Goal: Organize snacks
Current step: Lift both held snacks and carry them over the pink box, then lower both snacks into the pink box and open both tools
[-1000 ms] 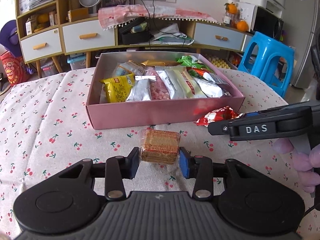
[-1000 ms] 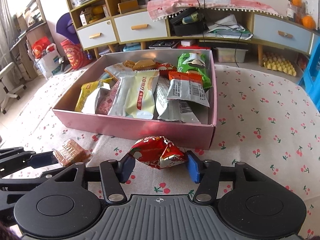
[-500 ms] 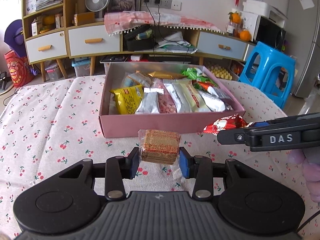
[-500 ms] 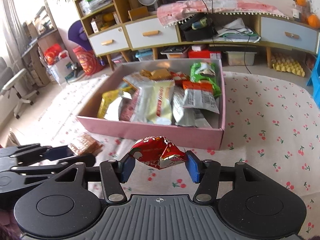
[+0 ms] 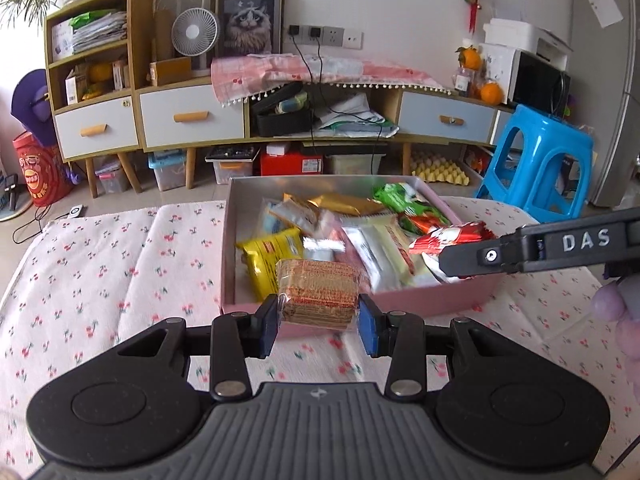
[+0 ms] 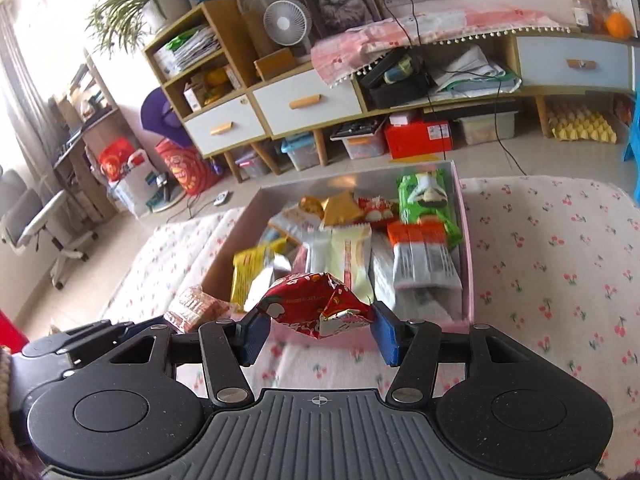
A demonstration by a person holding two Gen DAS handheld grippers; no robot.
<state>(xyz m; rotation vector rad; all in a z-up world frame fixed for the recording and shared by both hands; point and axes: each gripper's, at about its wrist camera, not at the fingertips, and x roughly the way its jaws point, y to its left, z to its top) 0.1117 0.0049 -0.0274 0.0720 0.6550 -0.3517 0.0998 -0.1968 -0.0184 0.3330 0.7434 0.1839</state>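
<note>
Tongs [image 5: 318,322] around wafer pack [image 5: 318,294] above pink box [image 5: 400,300]

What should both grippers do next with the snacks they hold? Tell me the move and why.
Probably carry both a little further forward over the pink box and let go. The left gripper is clamped on the wafer pack and the right gripper on the red packet, both at the box's near wall, with the other snacks already inside.
</note>
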